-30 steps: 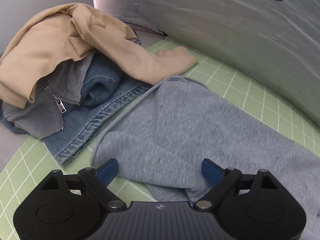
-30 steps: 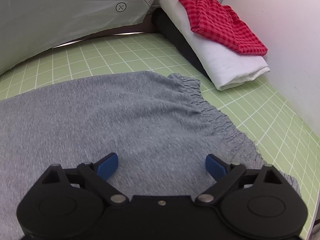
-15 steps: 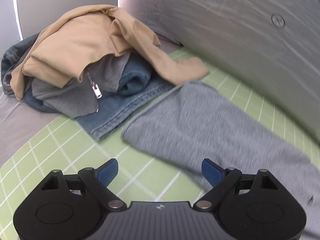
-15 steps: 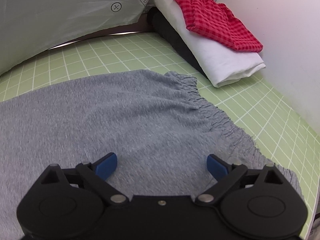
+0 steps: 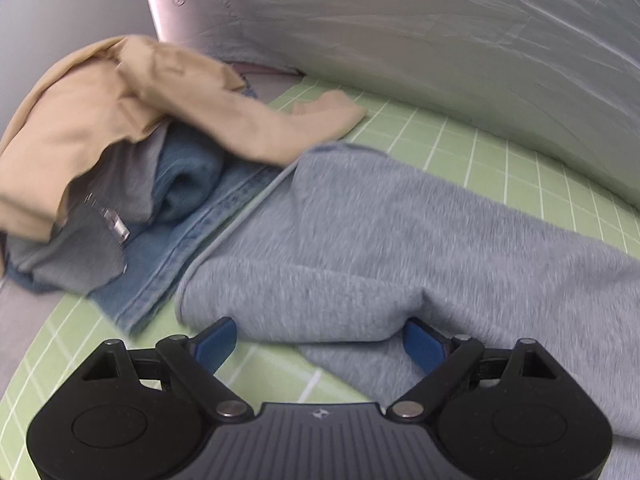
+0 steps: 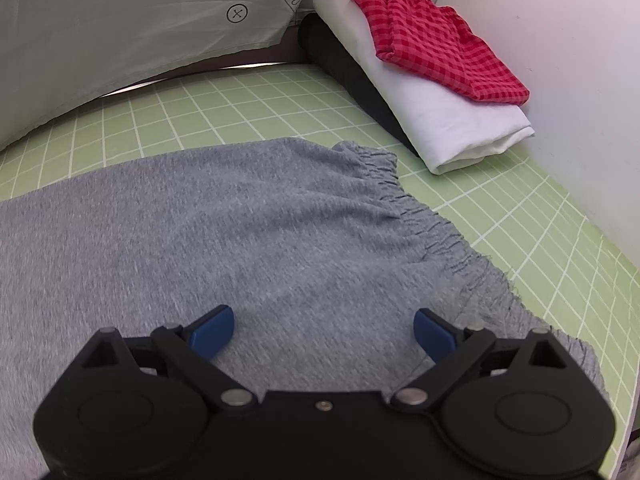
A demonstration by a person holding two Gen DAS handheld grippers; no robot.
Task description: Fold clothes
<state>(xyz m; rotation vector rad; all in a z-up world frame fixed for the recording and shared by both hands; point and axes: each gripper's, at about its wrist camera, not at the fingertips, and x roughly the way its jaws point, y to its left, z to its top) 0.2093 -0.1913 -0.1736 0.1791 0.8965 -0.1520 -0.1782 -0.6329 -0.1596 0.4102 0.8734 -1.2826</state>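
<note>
The left gripper (image 5: 316,342) has its blue fingers (image 5: 214,342) spread wide, holding nothing; they straddle the near folded edge of the grey trousers (image 5: 400,248), whether the tips touch the cloth I cannot tell; the right gripper (image 6: 322,330) also has its fingers (image 6: 212,332) wide apart and empty, poised over the grey cloth near the waistband (image 6: 436,236), contact unclear.

The counter carries a pale green mat (image 6: 248,104) ruled with a white grid; behind it hangs a wrinkled grey sheet (image 5: 440,32) printed with small circled marks; a plain light wall (image 6: 560,60) closes off the right side in the right view; left of the mat a strip of bare grey counter (image 5: 20,324) shows.

The trousers lie spread across the mat; they are heather grey knit, the elastic waistband gathered and puckered toward the right, the leg end toward the left, where a fold rises between the left fingers; the left view is blurred.

At the left a heap of unfolded clothes sits partly on the mat: a tan garment (image 5: 88,120) on top, one sleeve trailing onto the mat and touching the trouser leg; under it a grey piece with a metal zip pull (image 5: 116,226); below that blue jeans (image 5: 192,220), the hem just beside the trouser leg.

At the far right a stack stands against the wall: a dark item (image 6: 340,60) at the bottom, a folded white cloth (image 6: 448,120) on it, a red checked garment (image 6: 432,44) on top.
</note>
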